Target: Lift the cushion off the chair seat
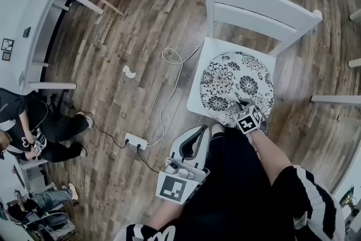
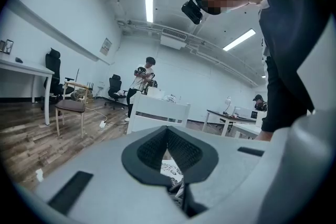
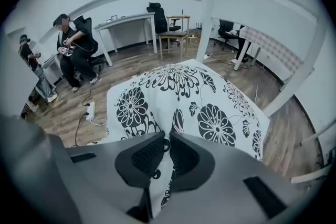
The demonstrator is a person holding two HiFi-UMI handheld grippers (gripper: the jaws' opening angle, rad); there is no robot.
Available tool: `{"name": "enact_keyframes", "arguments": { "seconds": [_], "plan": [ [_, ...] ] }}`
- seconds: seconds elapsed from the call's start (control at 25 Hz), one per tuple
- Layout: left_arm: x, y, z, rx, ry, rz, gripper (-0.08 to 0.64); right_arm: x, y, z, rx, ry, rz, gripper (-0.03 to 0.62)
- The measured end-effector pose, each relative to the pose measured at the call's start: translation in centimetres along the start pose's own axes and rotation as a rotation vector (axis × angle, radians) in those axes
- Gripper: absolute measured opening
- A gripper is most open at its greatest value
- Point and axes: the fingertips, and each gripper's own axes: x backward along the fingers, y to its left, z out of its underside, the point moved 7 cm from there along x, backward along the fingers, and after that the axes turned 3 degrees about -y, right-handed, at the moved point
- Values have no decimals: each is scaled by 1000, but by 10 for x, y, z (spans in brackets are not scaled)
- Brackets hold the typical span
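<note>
The cushion (image 1: 237, 84) is laid on the chair seat (image 1: 197, 96), and its near edge is pinched tight by the jaws of the right gripper (image 1: 242, 104). The left gripper (image 1: 206, 132) is held near the seat's front edge, jaws pressed together on nothing. Bare floor (image 1: 141, 31) is seen to the left.

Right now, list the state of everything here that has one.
cushion: lying on the seat, front edge pinched.
chair: upright, cushion on its seat.
right gripper: shut on the cushion's edge.
left gripper: shut, holding nothing.
</note>
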Motion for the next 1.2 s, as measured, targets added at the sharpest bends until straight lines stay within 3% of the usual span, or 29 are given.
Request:
{"name": "enact_keyframes", "arguments": {
  "seconds": [0.44, 0.88, 1.2],
  "plan": [
    [-6, -10, -22, -22, -33, 75, 0, 65, -9, -52, -44, -177, 58, 35],
    [-6, -27, -38, -40, -69, 138, 0, 136, -3, -97, -104, -370, 56, 34],
    [1, -24, -59, -42, -132, 90, 0, 188, 5, -126, -133, -503, 35, 34]
  ]
}}
